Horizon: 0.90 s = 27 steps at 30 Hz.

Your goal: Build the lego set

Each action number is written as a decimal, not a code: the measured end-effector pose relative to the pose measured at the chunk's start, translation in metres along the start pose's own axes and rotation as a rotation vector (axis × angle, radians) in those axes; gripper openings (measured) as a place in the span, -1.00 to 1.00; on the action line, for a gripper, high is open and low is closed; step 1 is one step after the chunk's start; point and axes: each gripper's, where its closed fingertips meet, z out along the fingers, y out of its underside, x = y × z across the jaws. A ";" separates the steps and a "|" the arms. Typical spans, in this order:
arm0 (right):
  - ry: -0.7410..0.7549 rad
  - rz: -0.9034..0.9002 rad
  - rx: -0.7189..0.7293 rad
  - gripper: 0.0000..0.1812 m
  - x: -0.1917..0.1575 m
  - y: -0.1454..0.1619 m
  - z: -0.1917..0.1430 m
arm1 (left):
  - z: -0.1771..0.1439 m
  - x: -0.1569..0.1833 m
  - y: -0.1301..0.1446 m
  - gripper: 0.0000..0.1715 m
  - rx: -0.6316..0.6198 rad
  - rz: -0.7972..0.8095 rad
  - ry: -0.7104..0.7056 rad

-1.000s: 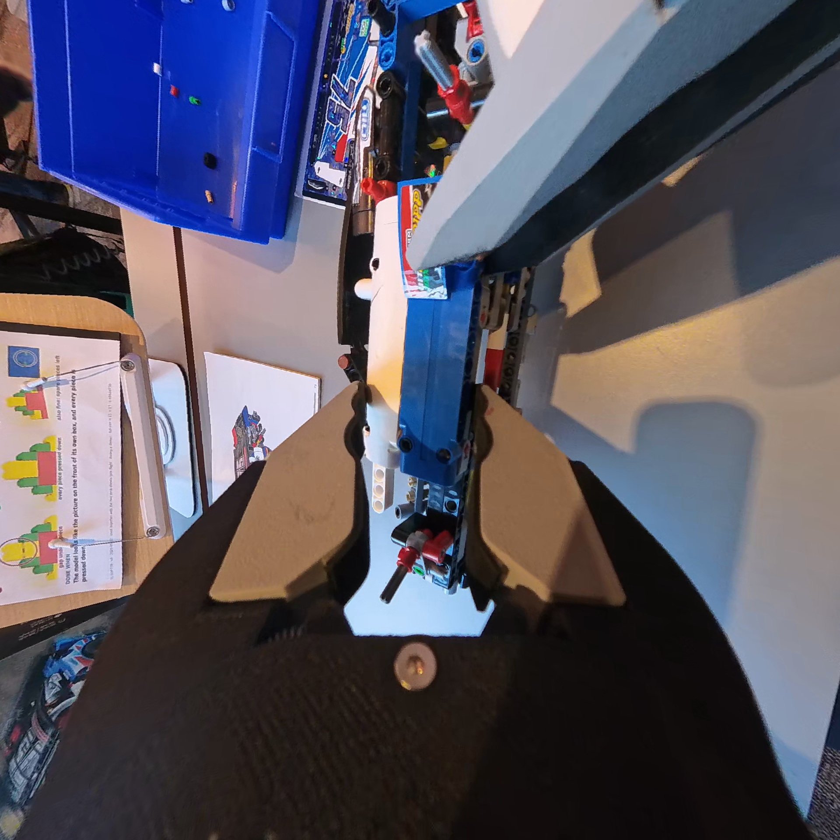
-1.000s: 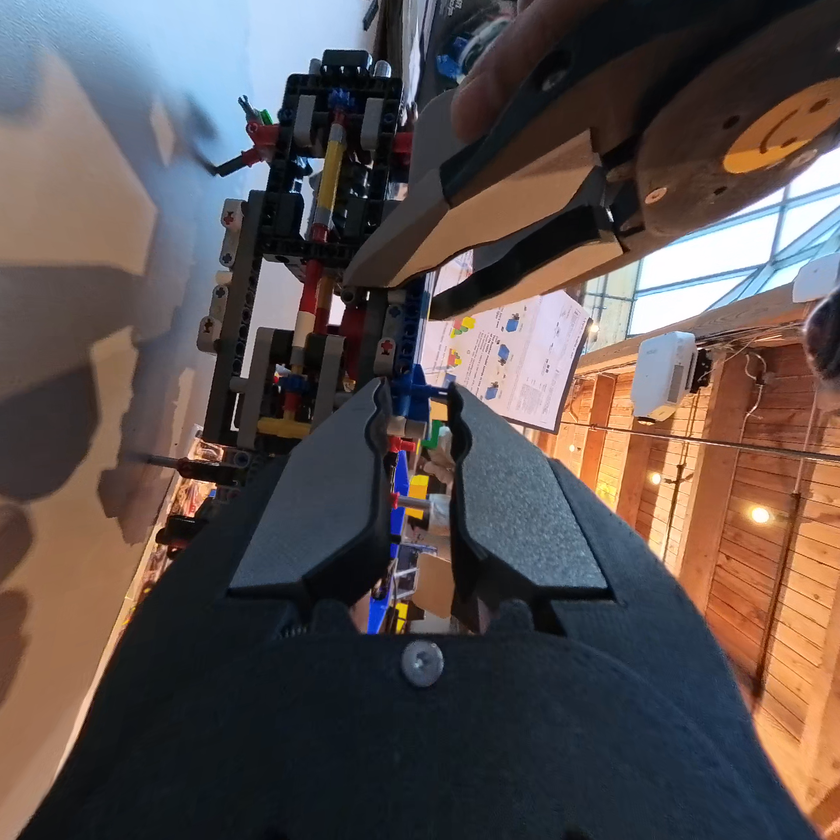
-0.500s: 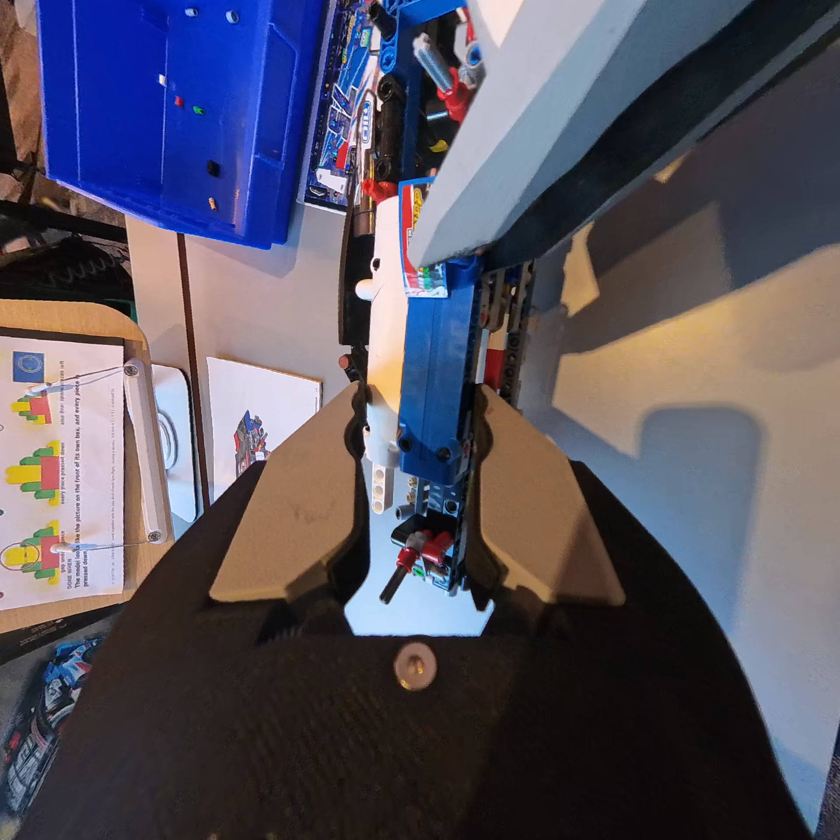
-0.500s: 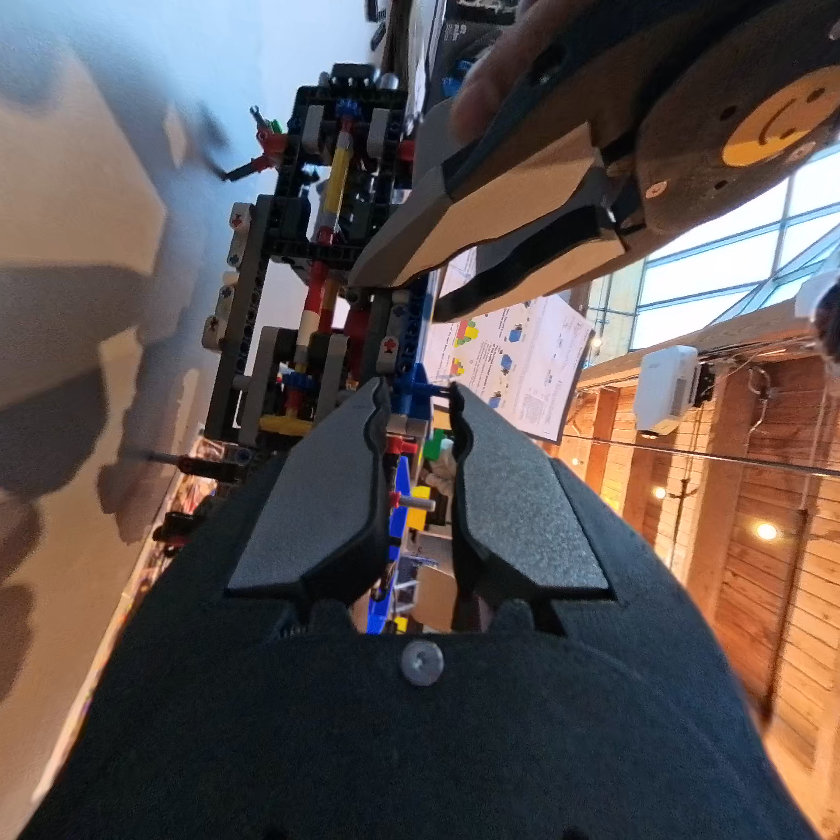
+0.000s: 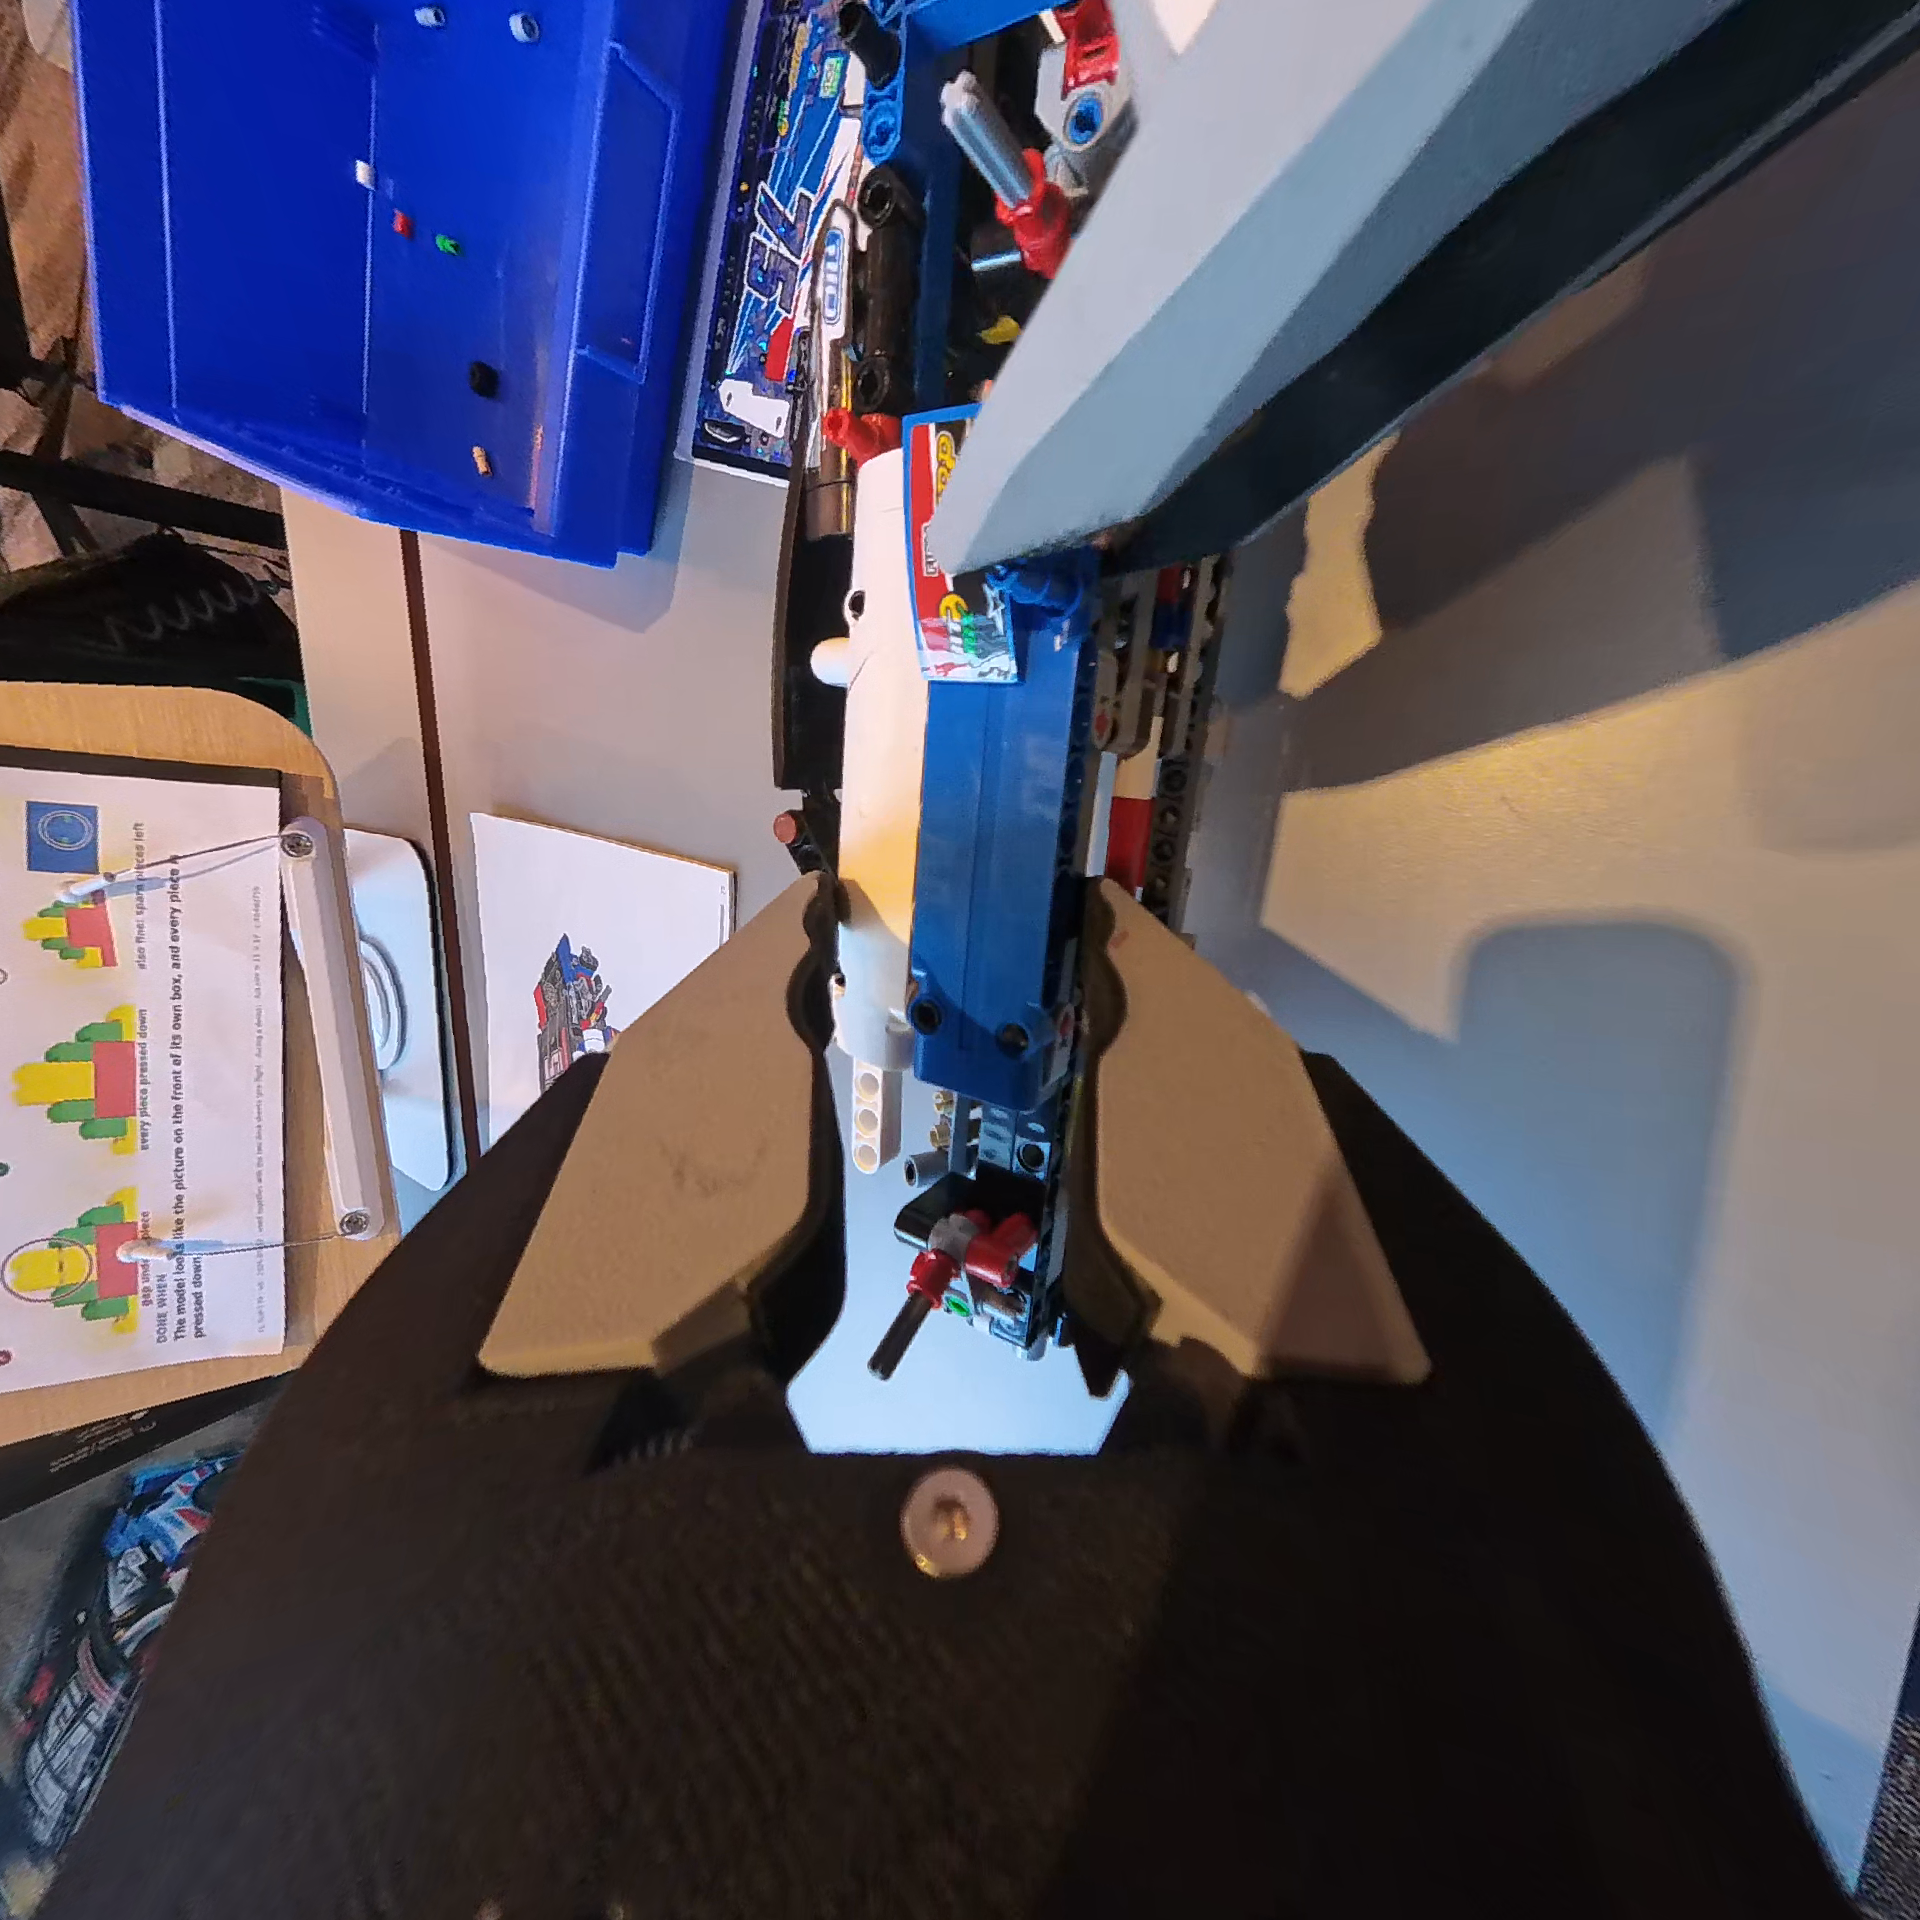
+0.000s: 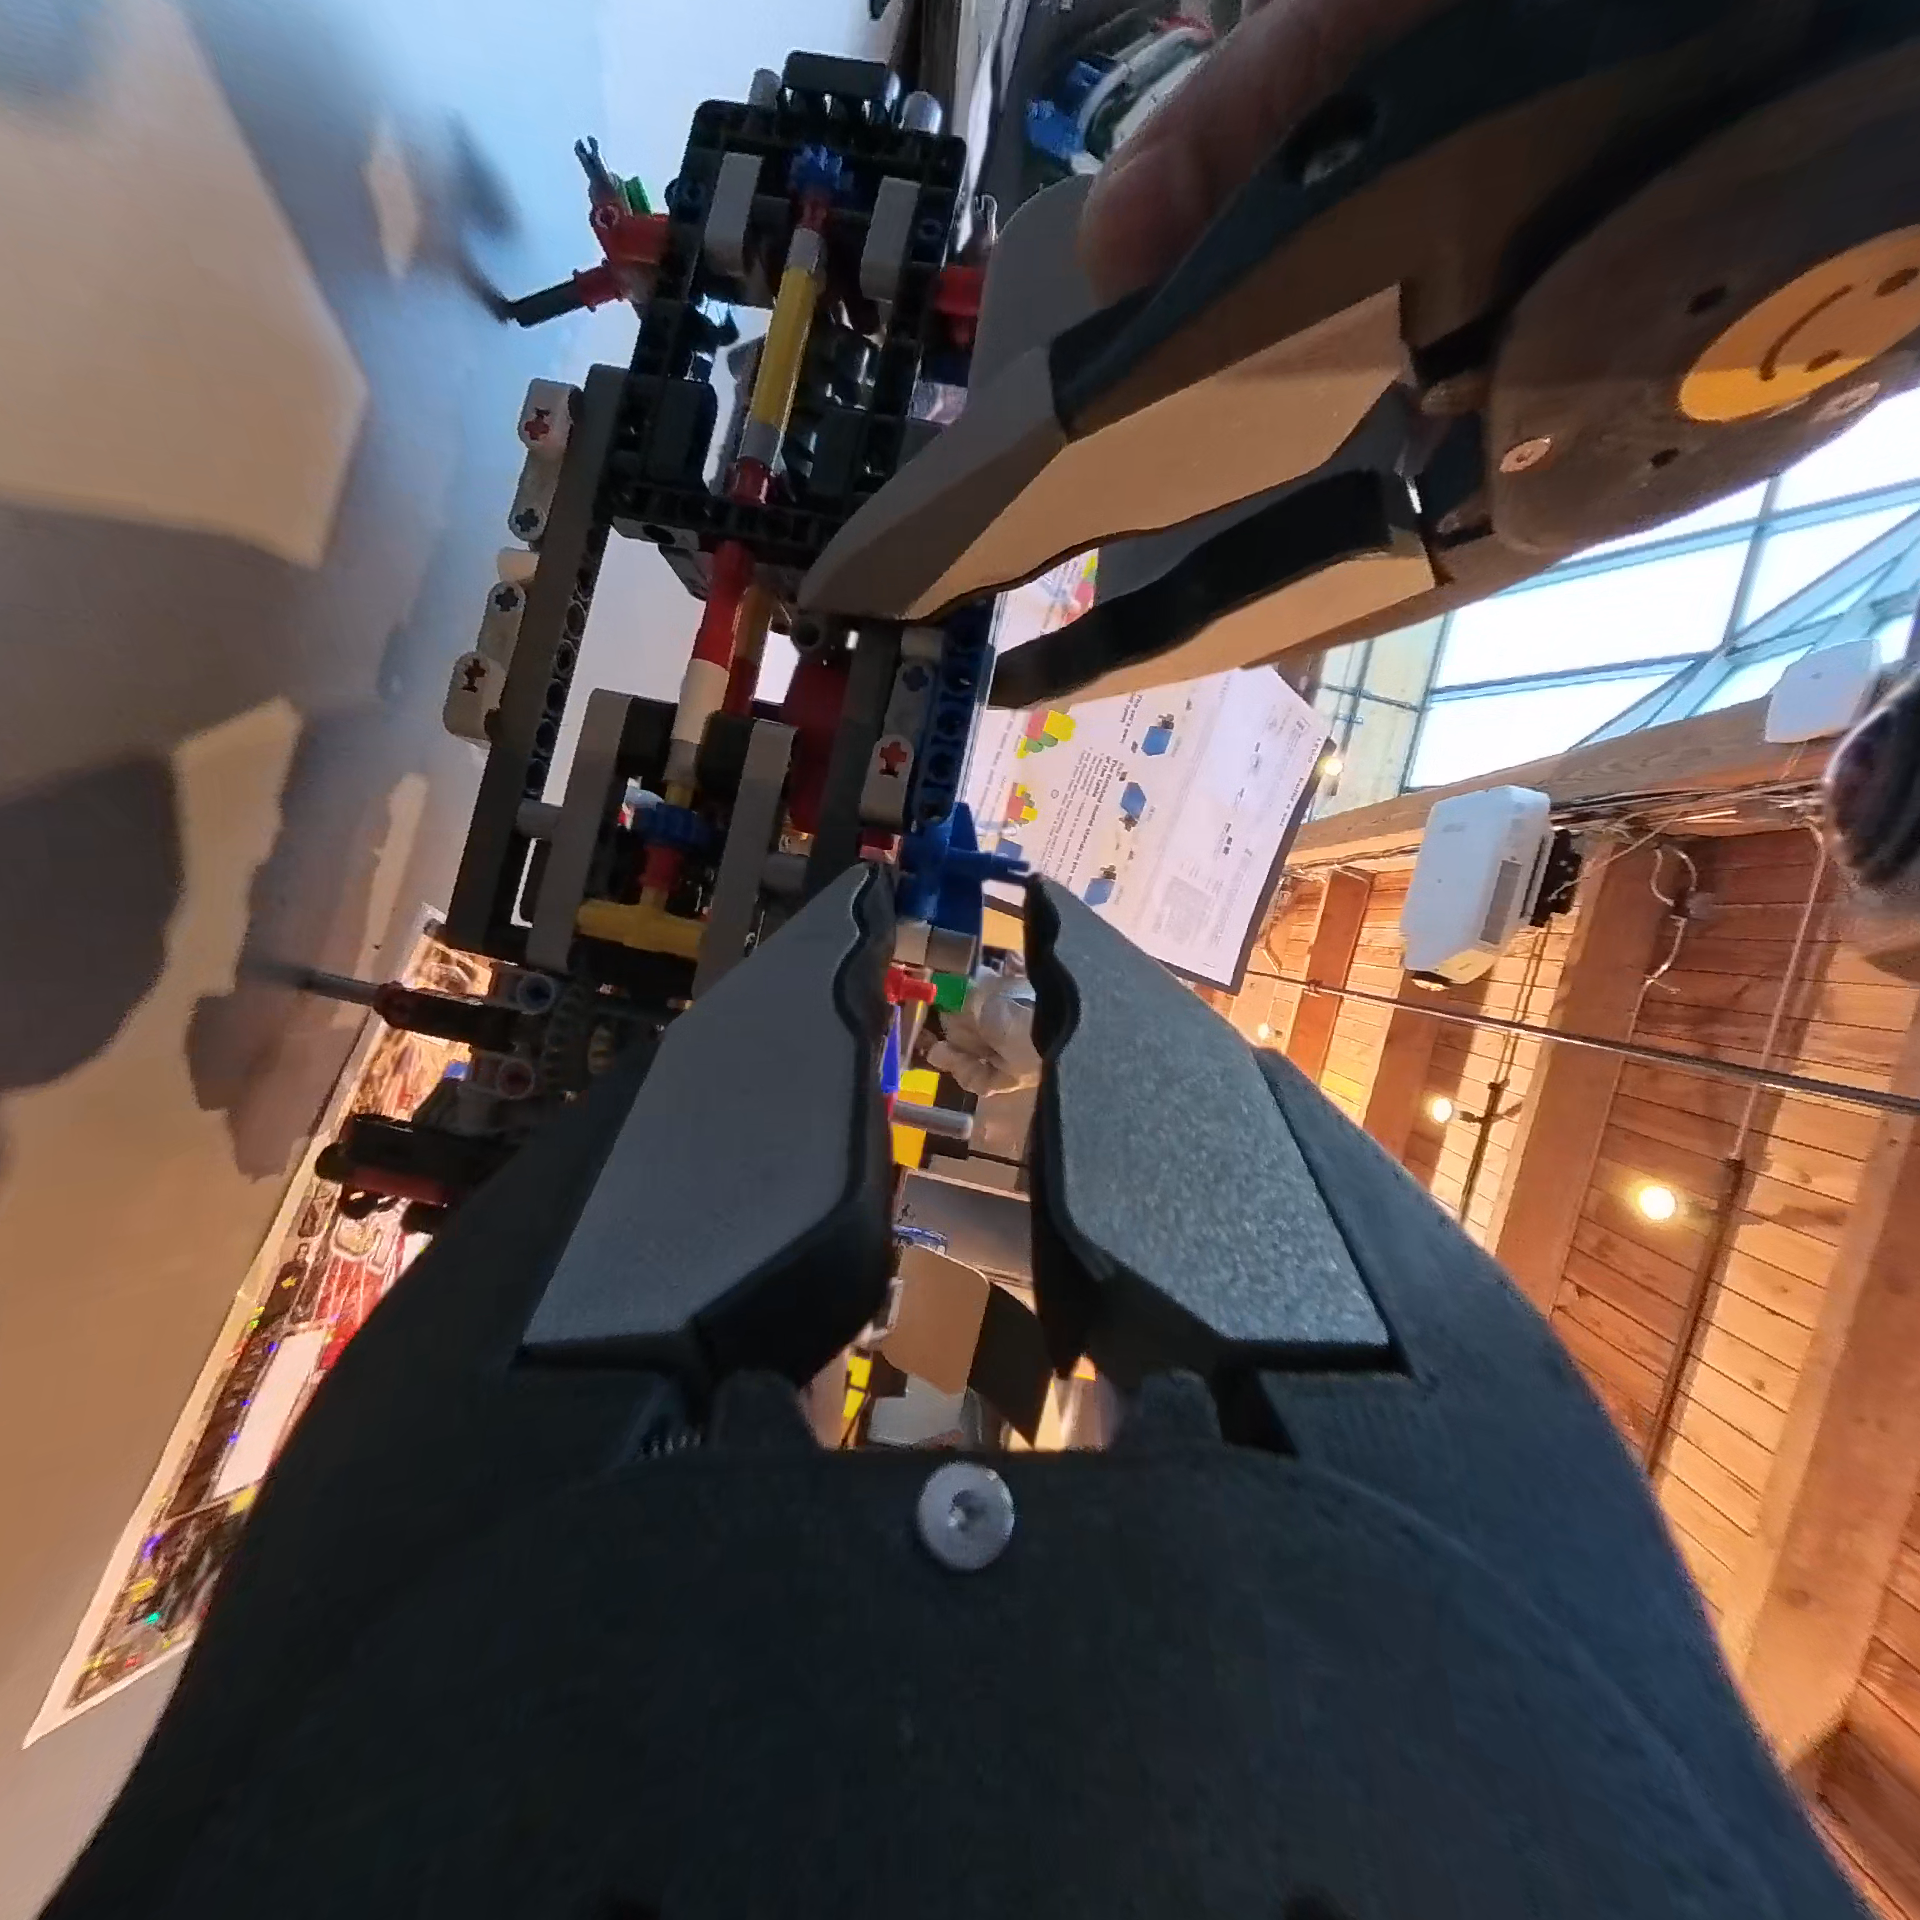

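A: Left gripper [image 5: 951, 914] has its fingers clamped across the lego truck model [image 5: 987, 862], one pad on the white panel, the other on the dark beam side. The model is lifted off the counter [image 5: 582, 665], chassis turned sideways. Same hold as a second ago; only the view has drifted slightly.

B: Right gripper [image 6: 951, 894]?

A: Fingers closed to a narrow gap on a small blue connector piece [image 6: 951, 878], at the blue beam on the model's edge. Compared with a second ago the connector sits a touch nearer that beam and the model fills more of the right wrist view. Whether it is seated in a hole, I cannot tell; the fingertips hide the joint.

B: Meaning for the build?

A: My reading: a press-fit is under way, with the left holding the model as an anvil and the right pushing the connector in. The small shift suggests slow progress, not a finished click.

B: Surroundings?

A: Blue parts bin [image 5: 395, 260] and sticker sheet [image 5: 779, 260] beyond the model, the instruction booklet [image 5: 582, 956] on the counter, and a clipboard with a printed sheet [image 5: 135, 1060] to the side.
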 end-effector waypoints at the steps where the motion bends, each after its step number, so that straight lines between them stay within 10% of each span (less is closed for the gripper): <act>1: -0.002 -0.004 0.002 -0.74 0.000 0.000 0.000 | 0.000 0.000 0.000 -0.49 0.000 0.001 0.000; 27: -0.081 -0.069 0.027 -0.77 -0.001 -0.003 0.001 | 0.000 -0.001 0.002 -0.50 -0.006 0.010 -0.005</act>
